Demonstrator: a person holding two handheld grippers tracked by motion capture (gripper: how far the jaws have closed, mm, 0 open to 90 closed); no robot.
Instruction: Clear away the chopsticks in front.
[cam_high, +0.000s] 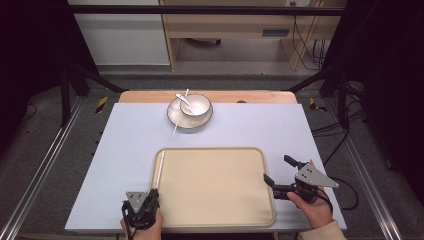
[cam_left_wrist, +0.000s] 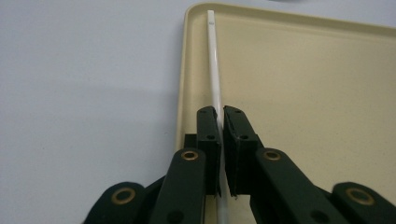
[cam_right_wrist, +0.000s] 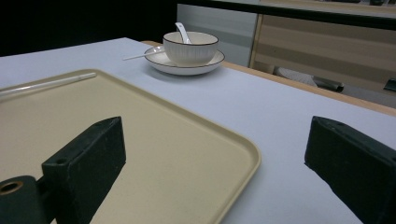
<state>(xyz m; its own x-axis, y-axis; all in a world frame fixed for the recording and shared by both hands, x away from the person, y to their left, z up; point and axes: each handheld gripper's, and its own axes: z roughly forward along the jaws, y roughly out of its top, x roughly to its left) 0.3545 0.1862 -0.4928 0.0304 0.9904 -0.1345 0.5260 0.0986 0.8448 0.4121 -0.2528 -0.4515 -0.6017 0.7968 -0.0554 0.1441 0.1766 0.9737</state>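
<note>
**Left gripper clamps white chopstick at tray's edge**

At the near edge of the pale blue table top (cam_high: 125, 130), the person's left hand (cam_high: 142, 225) wraps around the black left gripper (cam_high: 151, 196), which points toward 12 o'clock and sits at about 7 o'clock from the middle of the beige rounded-corner plastic tray (cam_high: 215, 185). In the left gripper view its jaws stand almost fully together, pressed on the near end of a thin white chopstick (cam_left_wrist: 214, 65). The stick runs straight away from the jaws, lying along the inside of the tray's left rim, its far end close to the tray's far-left corner.

At about 4 o'clock from the tray's middle, the right hand (cam_high: 312, 210) grips the black right gripper (cam_high: 277, 169) just off the tray's right rim, angled toward 10 o'clock. Its jaws stand wide apart with nothing between them; in the right gripper view one jaw hangs over the tray's near corner, the other over bare table.

Farther off, at 12 o'clock beyond the tray and well apart from it, a white ribbed bowl with a dark rim (cam_high: 195, 105) stands on a white dark-rimmed plate (cam_high: 174, 116). A white spoon (cam_high: 184, 99) leans in the bowl, and a second thin white chopstick (cam_high: 178, 120) rests across the plate's left side.
</note>
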